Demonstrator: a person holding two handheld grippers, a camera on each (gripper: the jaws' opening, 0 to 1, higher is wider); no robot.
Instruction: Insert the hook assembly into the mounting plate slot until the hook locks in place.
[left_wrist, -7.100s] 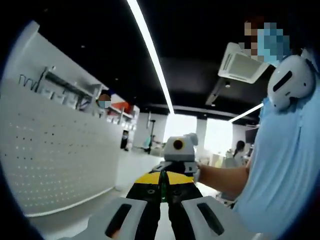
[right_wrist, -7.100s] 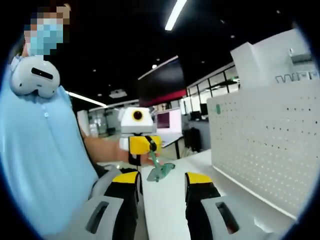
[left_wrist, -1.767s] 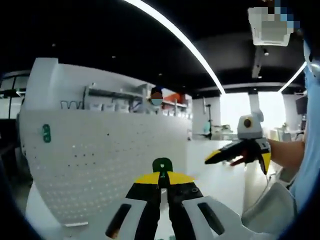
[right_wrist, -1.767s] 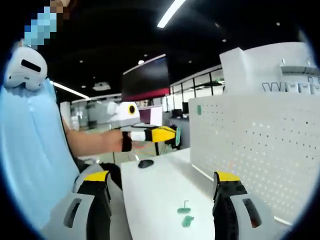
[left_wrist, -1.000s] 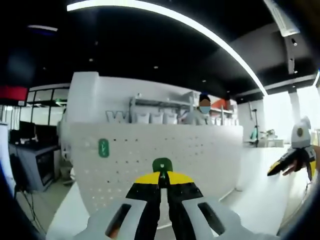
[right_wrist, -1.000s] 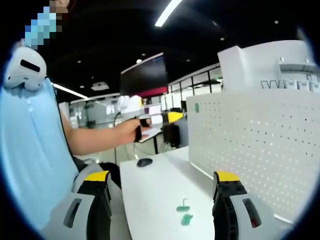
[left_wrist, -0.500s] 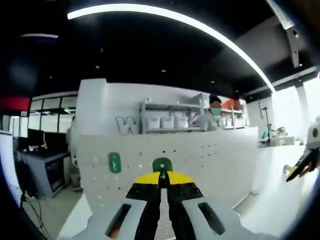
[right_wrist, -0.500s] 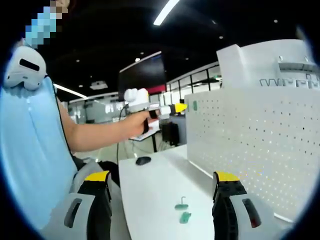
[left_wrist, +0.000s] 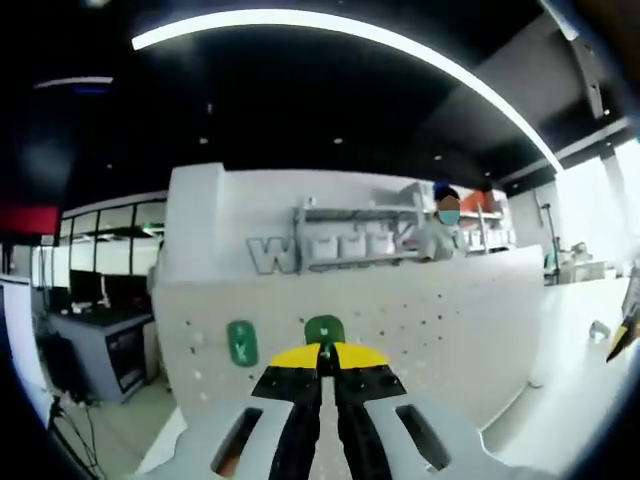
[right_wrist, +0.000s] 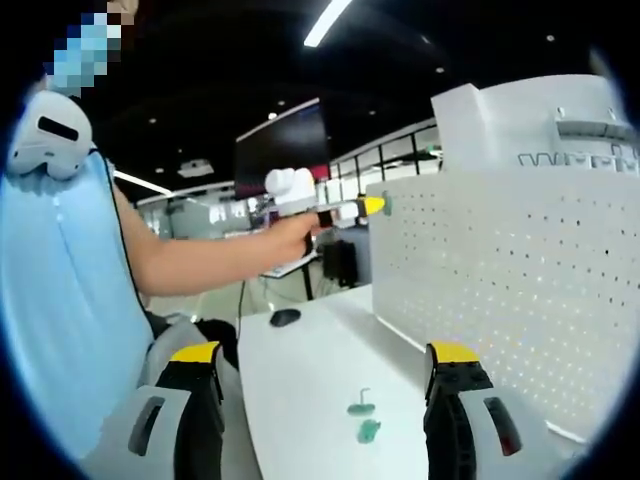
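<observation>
While our left gripper (left_wrist: 322, 365) points at the white perforated mounting plate (left_wrist: 400, 330), its yellow-tipped jaws are clamped together on a small green hook piece (left_wrist: 324, 330) held close to the panel. Another green oval hook base (left_wrist: 241, 342) already sits on the plate just beside it. Our right gripper (right_wrist: 325, 375) hovers with jaws wide apart over the white desk (right_wrist: 300, 370), where two small green hook parts (right_wrist: 363, 418) lie between them.

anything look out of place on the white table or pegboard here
Two small green hook parts lie loose on the white table, off the white pegboard. Otherwise nothing odd: the left gripper holds a green hook near the green mounting plate.
</observation>
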